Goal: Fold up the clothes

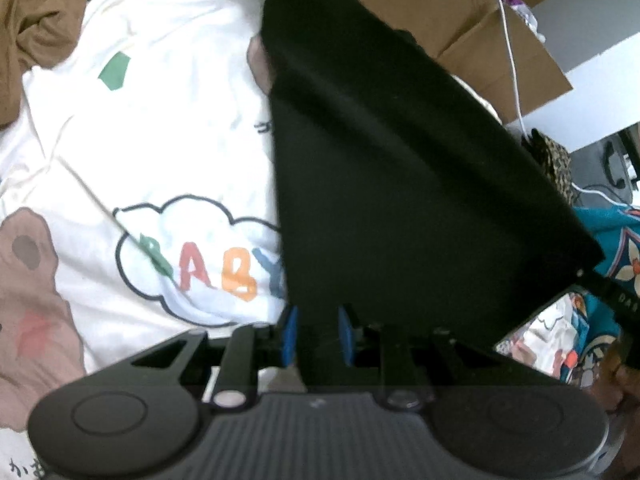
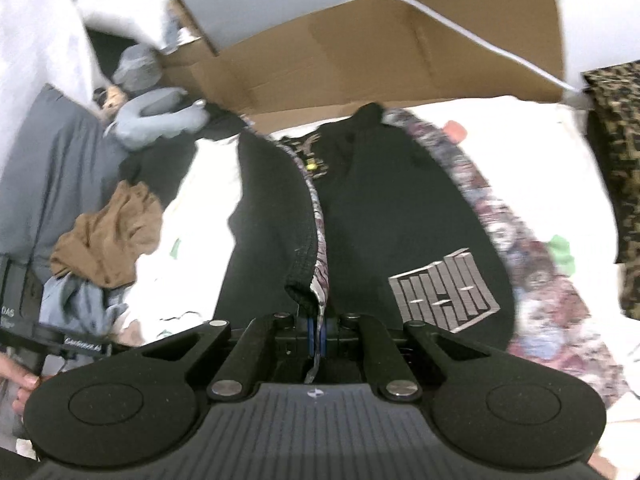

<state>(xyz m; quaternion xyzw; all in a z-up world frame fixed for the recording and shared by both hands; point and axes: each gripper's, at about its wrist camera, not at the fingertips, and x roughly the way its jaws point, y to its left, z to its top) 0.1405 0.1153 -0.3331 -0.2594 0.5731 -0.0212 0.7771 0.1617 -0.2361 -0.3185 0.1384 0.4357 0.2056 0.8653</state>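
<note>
jaws of the right gripper (image 2: 319, 330) are pressed almost together, the blue pads (image 2: 312, 334) pinching the hem of a black shirt (image 2: 400, 208), with a strip of its patterned lining running between them. from that pinch the shirt stretches straight ahead of the jaws, the black cloth spreading to both sides, a grey block logo (image 2: 444, 290) lying just right of the jaws and the patterned lining (image 2: 532, 280) showing along the shirt's right edge.

jaws of the left gripper (image 1: 318, 334) stand partly apart, a clear gap between the two blue pads (image 1: 346, 334). the black shirt (image 1: 400, 184) rises right in front of them and to their right, its lower edge hanging at the pads; whether the pads actually grip it cannot be told, since the cloth hides the space between them.

left of the left jaws, under the shirt, lies a white shirt (image 1: 160, 140) printed with a cloud and the word "baby". a brown garment (image 1: 36, 28) sits crumpled far ahead to the left. cardboard (image 2: 380, 52) stands beyond the black shirt, ahead of the right jaws, and a white cable (image 2: 480, 46) crosses it.
</note>
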